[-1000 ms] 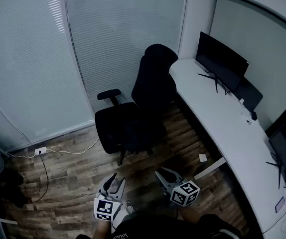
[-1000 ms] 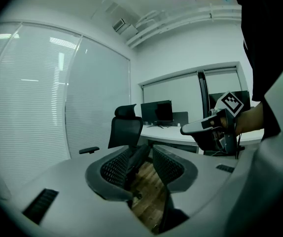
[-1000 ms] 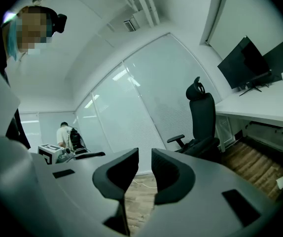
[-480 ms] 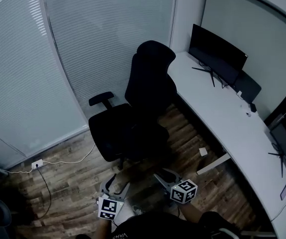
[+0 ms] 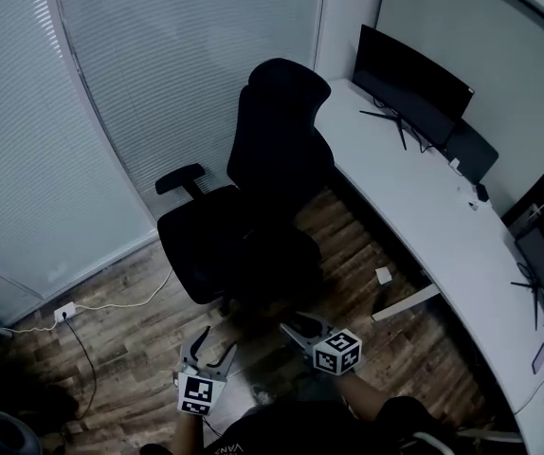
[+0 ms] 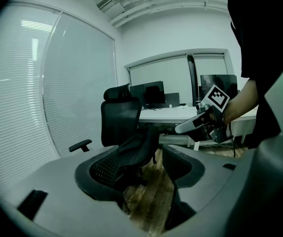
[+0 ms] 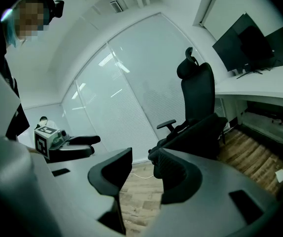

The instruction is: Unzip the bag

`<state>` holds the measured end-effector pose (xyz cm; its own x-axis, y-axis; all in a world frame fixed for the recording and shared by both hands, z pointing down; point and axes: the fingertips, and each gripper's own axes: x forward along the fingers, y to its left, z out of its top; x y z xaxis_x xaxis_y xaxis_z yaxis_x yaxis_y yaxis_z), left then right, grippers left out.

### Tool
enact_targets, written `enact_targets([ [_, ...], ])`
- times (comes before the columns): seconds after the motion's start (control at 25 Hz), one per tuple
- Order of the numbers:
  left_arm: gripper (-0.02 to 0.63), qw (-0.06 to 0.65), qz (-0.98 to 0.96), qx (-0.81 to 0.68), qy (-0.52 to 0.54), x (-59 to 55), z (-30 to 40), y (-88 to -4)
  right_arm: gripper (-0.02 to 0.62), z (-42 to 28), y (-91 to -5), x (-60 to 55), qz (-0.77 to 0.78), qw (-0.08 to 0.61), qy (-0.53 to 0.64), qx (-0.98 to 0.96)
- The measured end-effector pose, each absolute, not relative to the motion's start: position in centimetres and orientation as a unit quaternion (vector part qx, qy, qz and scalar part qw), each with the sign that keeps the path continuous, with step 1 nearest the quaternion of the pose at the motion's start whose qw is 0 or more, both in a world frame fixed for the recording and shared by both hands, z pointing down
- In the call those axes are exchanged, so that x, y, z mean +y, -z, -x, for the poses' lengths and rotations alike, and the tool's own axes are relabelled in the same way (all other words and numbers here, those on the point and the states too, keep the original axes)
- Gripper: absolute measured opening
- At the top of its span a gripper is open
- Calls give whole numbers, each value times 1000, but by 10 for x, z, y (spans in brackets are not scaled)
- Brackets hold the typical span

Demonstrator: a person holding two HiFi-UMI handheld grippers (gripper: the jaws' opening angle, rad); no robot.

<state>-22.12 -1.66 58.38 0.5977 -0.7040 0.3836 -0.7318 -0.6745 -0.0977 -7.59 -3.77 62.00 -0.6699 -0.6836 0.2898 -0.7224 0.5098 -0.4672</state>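
Note:
A black bag lies on the seat of a black office chair and is hard to tell from the chair in the head view. It shows as a dark slumped shape in the left gripper view and as the bag in the right gripper view. My left gripper and right gripper hang low in front of the chair, short of the bag. Both sets of jaws have just been opening and stand open with nothing between them, as the left gripper and right gripper show in their own views.
A long white curved desk with dark monitors runs along the right. Frosted glass walls with blinds stand behind the chair. A cable trails from a floor socket at the left. A small white object lies under the desk.
Both grippers have moved forward toward the chair, which now sits nearer and more central in the head view. The left jaws stand visibly wider apart than before.

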Motion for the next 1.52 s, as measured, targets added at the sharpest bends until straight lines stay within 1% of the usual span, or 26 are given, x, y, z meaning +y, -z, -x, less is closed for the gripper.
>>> enact_targets([
  [0.12,272,29,-880,-422,-216,-26,220,-589,144,76,-638,-52,-381,56,-289,-876],
  [0.24,273,36,-870,-447,-206,-33,211,-584,144,74,-657,-64,-355,90,-289,-885],
  [0.44,272,46,-857,-465,-217,-44,197,-590,144,76,-692,-85,-312,137,-291,-894],
  [0.64,272,45,-850,-474,-226,-53,184,-595,144,83,-725,-101,-270,170,-293,-901],
  [0.8,273,58,-838,-485,-244,-48,193,-609,144,95,-754,-109,-245,189,-294,-904],
  [1.0,272,75,-823,-502,-254,-43,203,-622,144,105,-769,-122,-234,179,-283,-913],
  [1.24,272,93,-818,-506,-257,-47,205,-635,143,122,-768,-124,-203,160,-280,-924],
  [1.28,272,88,-819,-503,-262,-49,205,-637,137,124,-766,-123,-200,155,-281,-926],
  [1.36,272,77,-820,-497,-271,-53,205,-640,80,125,-762,-121,-196,146,-285,-927],
  [1.4,273,74,-821,-496,-273,-54,205,-640,64,124,-758,-119,-195,141,-288,-927],
  [1.52,272,67,-825,-494,-267,-60,201,-640,55,121,-748,-111,-192,129,-297,-926],
])
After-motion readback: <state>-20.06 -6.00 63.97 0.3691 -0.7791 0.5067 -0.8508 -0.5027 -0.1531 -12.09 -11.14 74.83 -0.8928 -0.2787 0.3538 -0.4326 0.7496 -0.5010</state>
